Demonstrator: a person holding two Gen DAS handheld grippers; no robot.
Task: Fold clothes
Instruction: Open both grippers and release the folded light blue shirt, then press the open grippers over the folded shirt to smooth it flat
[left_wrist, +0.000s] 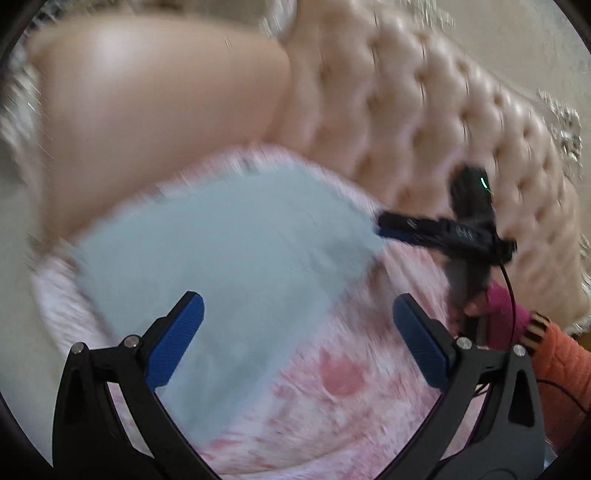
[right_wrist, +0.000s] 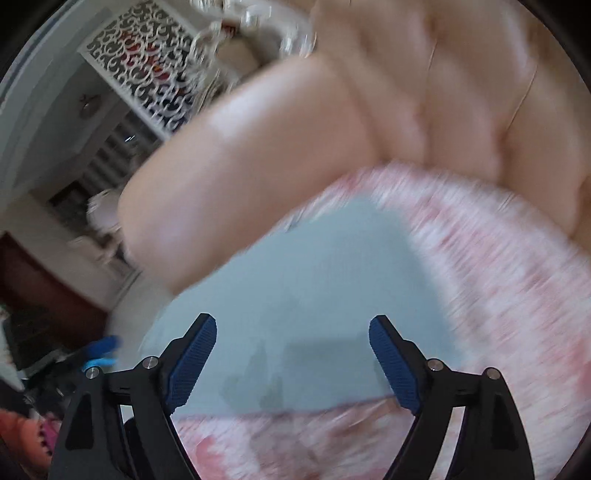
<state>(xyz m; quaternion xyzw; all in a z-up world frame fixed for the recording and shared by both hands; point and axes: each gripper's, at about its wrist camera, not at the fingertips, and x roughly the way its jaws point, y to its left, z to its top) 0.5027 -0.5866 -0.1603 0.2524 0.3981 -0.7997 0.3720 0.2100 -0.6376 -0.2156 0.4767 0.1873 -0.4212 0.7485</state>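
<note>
Left gripper (left_wrist: 297, 330): jaws spread wide with nothing between the blue pads; it hangs over the near part of the cloth, tilted down at it, which reads as a hand freed up for the next grab.
Right gripper (right_wrist: 291, 360): also wide apart and holding nothing; in the left wrist view it shows side-on at the cloth's far right corner, where an edge could be pinched (whether it touches there is lost in blur).
Light blue garment (left_wrist: 221, 251): lies flat in a roughly rectangular shape on the blanket, near the sofa arm; my guess is that it is spread out so that edges can be matched.
Pink fuzzy blanket (left_wrist: 351, 406): covers the seat under the garment, serving as the folding surface.
Tufted sofa back (left_wrist: 424, 122): just behind the blanket.
Person: an orange sleeve (left_wrist: 565, 365) and pink glove grip the right tool's handle.
Stage: probably between folds (type of garment unclear).
</note>
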